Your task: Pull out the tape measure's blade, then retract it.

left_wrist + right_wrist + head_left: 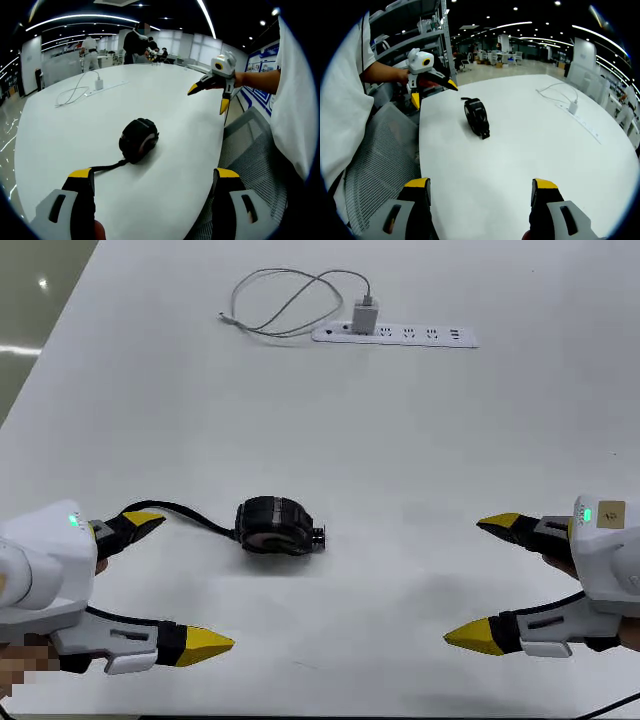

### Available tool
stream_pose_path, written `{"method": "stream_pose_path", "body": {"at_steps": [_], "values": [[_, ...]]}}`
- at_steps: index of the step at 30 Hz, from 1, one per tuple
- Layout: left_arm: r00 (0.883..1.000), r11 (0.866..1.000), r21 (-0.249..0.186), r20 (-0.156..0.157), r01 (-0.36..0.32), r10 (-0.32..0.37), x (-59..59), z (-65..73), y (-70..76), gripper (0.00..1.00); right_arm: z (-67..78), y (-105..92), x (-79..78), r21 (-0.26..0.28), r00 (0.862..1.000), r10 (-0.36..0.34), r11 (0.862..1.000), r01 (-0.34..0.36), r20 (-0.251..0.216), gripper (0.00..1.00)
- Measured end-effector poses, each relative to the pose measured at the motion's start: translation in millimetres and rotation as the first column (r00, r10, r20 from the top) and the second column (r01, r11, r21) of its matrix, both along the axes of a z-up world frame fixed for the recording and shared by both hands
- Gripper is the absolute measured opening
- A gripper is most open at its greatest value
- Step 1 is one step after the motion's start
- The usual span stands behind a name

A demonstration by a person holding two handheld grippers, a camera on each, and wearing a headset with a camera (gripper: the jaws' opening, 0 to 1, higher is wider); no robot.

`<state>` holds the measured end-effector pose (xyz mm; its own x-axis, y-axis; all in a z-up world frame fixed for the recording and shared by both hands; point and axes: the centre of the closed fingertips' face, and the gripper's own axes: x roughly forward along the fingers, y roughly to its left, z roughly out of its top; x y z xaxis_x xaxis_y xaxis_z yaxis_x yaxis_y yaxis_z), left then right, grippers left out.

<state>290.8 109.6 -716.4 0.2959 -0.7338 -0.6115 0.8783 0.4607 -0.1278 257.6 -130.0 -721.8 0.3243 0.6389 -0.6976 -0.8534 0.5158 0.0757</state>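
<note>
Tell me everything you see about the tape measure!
The tape measure is a round black case, rubbery-looking, with a paler round patch on one side. It sits on the white table between the left gripper and right gripper; neither touches its case. Its blade is wound in, just the end poking out toward the right gripper. A black strap trails toward the left gripper.

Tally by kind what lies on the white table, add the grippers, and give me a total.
tape measure: 1
power strip: 1
charger with its cable: 1
grippers: 2, the left gripper and the right gripper, jaws open
Total: 5
</note>
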Motion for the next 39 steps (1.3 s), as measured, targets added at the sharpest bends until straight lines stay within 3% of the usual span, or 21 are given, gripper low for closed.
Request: {"method": "stream_pose_path", "body": {"at_steps": [18, 39], "values": [[1.000, 1.000, 0.018, -0.010, -0.001, 0.001, 6.1, -5.4, 3.0, 0.94, -2.5, 1.5, 7.3, 0.001, 1.000, 0.003, 1.000, -0.003, 0.000, 0.82], [0.998, 0.998, 0.033, -0.017, 0.061, -0.060, 20.1, -10.9, -11.0, 0.90, -13.6, 15.1, 26.9, 0.016, 0.999, 0.035, 0.999, -0.035, -0.002, 0.82]]}}
